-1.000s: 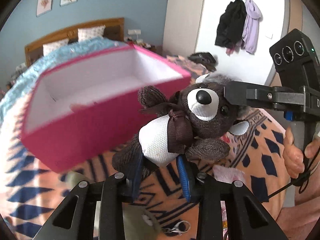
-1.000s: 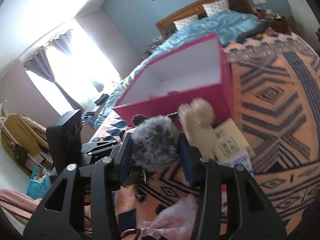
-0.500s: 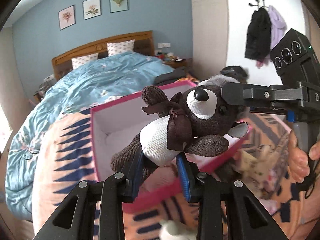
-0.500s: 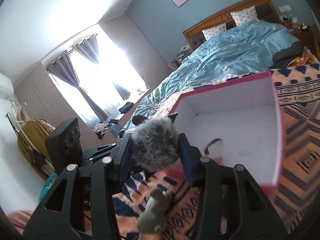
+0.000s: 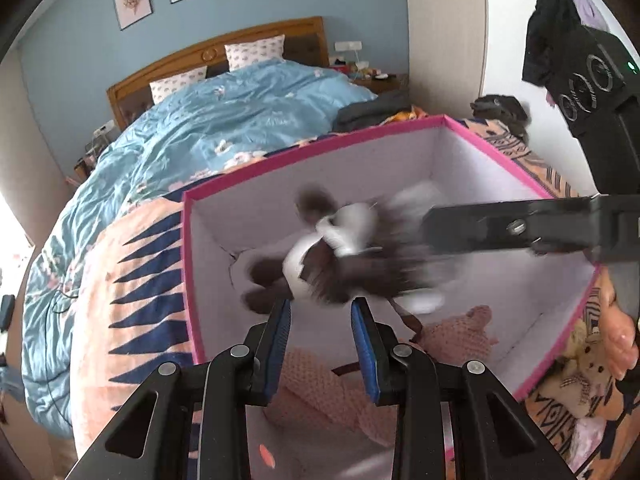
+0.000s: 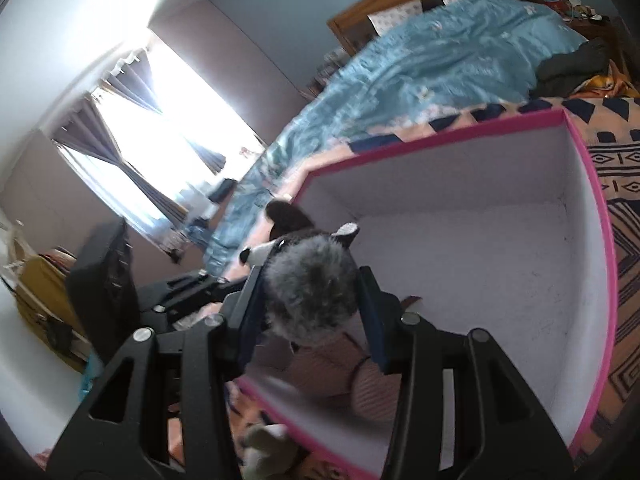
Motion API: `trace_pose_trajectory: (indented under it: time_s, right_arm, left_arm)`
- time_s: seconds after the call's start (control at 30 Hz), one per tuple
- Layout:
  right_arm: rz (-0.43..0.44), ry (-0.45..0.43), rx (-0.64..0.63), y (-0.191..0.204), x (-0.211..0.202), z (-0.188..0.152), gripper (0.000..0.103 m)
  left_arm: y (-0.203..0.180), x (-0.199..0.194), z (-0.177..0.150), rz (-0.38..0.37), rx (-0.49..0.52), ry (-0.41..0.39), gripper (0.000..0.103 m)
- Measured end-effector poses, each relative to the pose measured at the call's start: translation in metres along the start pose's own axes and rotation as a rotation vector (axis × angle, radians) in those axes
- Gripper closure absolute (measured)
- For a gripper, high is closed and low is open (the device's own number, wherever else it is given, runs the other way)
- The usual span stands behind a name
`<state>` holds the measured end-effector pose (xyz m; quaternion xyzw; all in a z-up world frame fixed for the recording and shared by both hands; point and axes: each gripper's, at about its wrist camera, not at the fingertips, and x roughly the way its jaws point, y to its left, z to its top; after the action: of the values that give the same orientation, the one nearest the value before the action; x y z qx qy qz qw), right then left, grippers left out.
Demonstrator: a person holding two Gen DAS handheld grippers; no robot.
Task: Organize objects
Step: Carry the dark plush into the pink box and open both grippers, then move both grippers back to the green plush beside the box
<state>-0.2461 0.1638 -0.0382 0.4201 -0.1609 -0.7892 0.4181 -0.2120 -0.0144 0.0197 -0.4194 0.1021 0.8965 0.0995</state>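
Observation:
A dark brown teddy bear (image 5: 340, 264) with a white belly hangs, motion-blurred, over the open pink box (image 5: 312, 160) with white walls. My left gripper (image 5: 320, 308) is shut, and only the very tips of its blue pads pinch the bear's lower body. In the right wrist view my right gripper (image 6: 311, 280) is shut on the bear's (image 6: 312, 304) grey furry head, just inside the near left corner of the box (image 6: 440, 136). One black right fingertip (image 5: 500, 228) reaches in from the right. A pink knitted toy (image 5: 456, 336) lies on the box floor.
The box stands on an orange patterned blanket (image 5: 132, 300) at the foot of a bed with a blue duvet (image 5: 240, 120). A beige teddy (image 5: 580, 376) lies right of the box beside a hand (image 5: 620, 332). A pale plush (image 6: 264, 444) lies by the box's near wall.
Both grippers have carried the bear from in front of the box to above its opening. The bear has tipped over and slid toward the left gripper's tips.

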Motion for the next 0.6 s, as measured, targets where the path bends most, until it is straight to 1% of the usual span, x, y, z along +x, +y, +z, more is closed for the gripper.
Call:
trace_pose_trajectory:
  time_s: [0.03,0.13,0.2,0.37,0.47,0.53,0.6]
  right_arm:
    - [-0.009,0.013,0.0,-0.002,0.006,0.0,0.056]
    - [-0.088,0.06,-0.003,-0.008,0.021,0.002,0.056]
    - [-0.112,0.07,0.007,-0.009,0.024,0.005,0.056]
    - [-0.194,0.074,-0.059,-0.003,0.02,0.002,0.056]
    - [-0.244,0.088,-0.07,-0.005,0.019,-0.001,0.055]
    - [-0.257,0.096,-0.073,-0.007,0.021,-0.002,0.053]
    - [-0.26,0.102,-0.072,-0.008,0.02,-0.004,0.052]
  left_arm:
    - [-0.001,0.005,0.0,0.005,0.004,0.012,0.071]
    - [-0.004,0.016,-0.002,0.028,0.016,0.039,0.071]
    - [-0.004,0.017,-0.006,0.019,0.007,0.04,0.071]
    - [-0.002,0.012,-0.011,-0.005,-0.006,0.014,0.071]
    - [-0.002,0.007,-0.013,-0.023,-0.015,0.002,0.071]
    - [-0.001,0.001,-0.014,-0.041,-0.025,-0.012,0.07]
    - [0.001,-0.005,-0.015,-0.053,-0.039,-0.029,0.069]
